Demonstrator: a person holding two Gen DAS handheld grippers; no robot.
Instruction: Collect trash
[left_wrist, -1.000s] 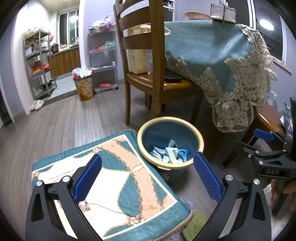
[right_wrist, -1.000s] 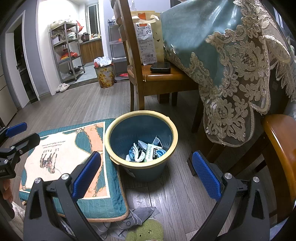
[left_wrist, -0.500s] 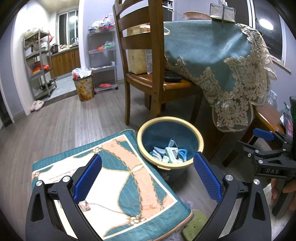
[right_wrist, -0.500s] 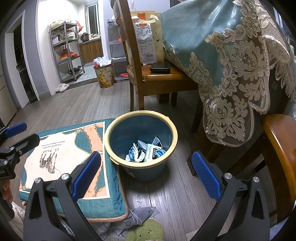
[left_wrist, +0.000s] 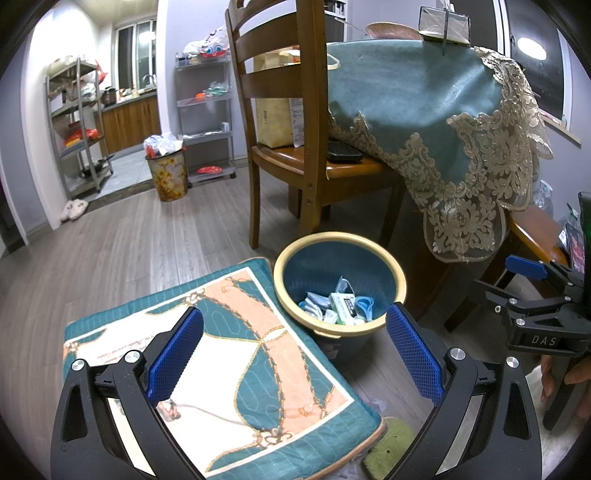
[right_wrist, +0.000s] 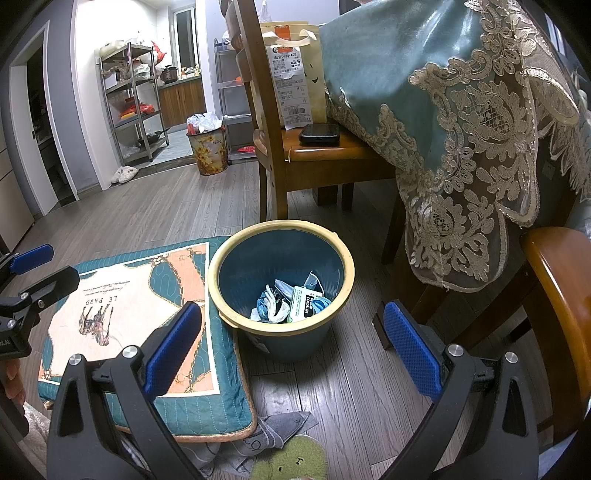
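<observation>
Only right wrist shows cushion's (right_wrist: 122, 314) horses.

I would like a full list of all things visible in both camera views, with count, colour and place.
bin: one, blue with yellow rim, on floor beside cushion
trash: several pieces, white and blue, inside bin
cushion: one, teal and orange, on floor
chair: one, brown wood, behind bin
phone: one, black, on chair seat
paper bag: one, yellowish, on chair seat
tablecloth: one, teal with lace, over table
far bin: one, flowered, by shelves
left gripper: open, empty
right gripper: open, empty
</observation>
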